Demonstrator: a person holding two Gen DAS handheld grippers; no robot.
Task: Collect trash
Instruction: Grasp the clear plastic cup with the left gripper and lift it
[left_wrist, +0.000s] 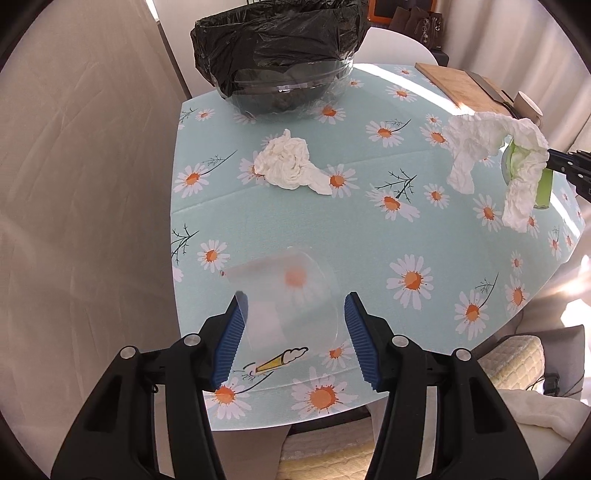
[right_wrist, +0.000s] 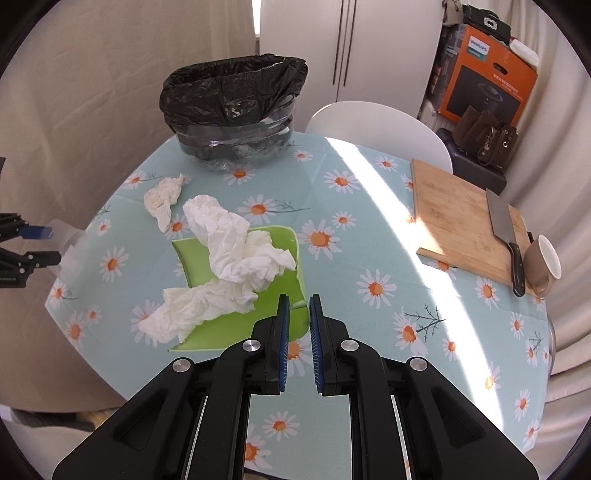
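The left tongs (left_wrist: 293, 332) pinch a clear plastic cup (left_wrist: 291, 295), lifted above the tabletop (left_wrist: 369, 229). The cup is see-through and blurred, so its outline is hard to trace; its rim sits in the lower middle of the left wrist view, and the daisy cloth shows through it. In the right wrist view the same cup shows only faintly at the left edge, with those tongs mostly cut off by the frame.

The right tongs (right_wrist: 299, 306), almost pressed together, grip the edge of a green dustpan-like tray (right_wrist: 284, 266) at frame centre. Crumpled white tissues (right_wrist: 236, 251) drape over the tray and hide much of it; some hang off its lower left side. In the left wrist view the tray is nearly covered by tissue at the right edge.

Another crumpled tissue (left_wrist: 288, 162) lies on the tabletop, upper middle of the left view, near the bin with a black bag (left_wrist: 280, 55). The bin's top is cut off there.

Both tongs point steeply downward.
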